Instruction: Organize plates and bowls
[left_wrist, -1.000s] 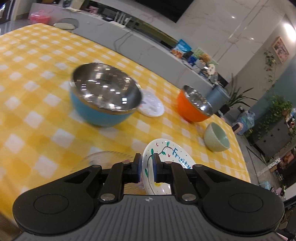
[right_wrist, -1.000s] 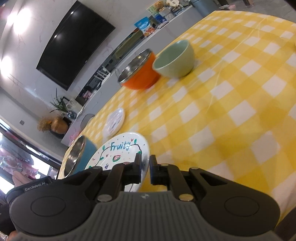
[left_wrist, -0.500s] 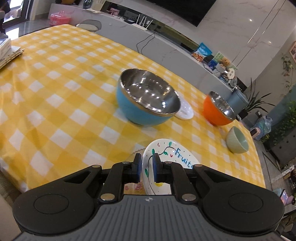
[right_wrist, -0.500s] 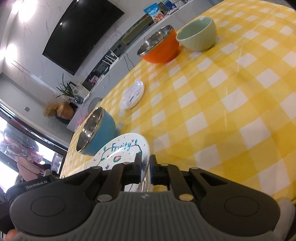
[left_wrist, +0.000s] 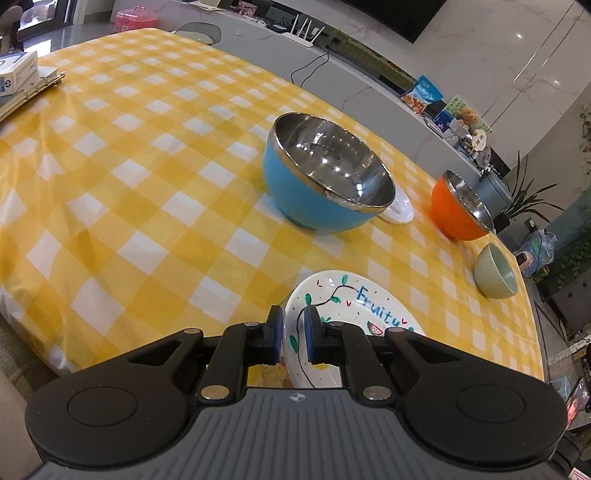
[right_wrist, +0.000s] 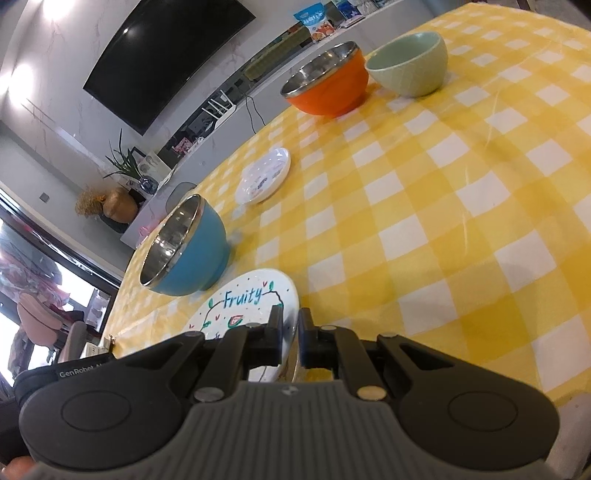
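Note:
A white plate with "Fruity" lettering is held by both grippers above the near edge of the yellow checked table. My left gripper is shut on its left rim. My right gripper is shut on the plate's right rim. A blue steel-lined bowl stands just beyond the plate, also in the right wrist view. A small white plate lies behind it. An orange bowl and a pale green bowl stand farther off.
A book and binder lie at the table's far left edge. A grey counter with a router, snacks and clutter runs behind the table. A TV hangs on the wall.
Both grippers have pulled back and up with the Fruity plate held between them; the blue bowl and the other dishes now sit farther ahead in view.

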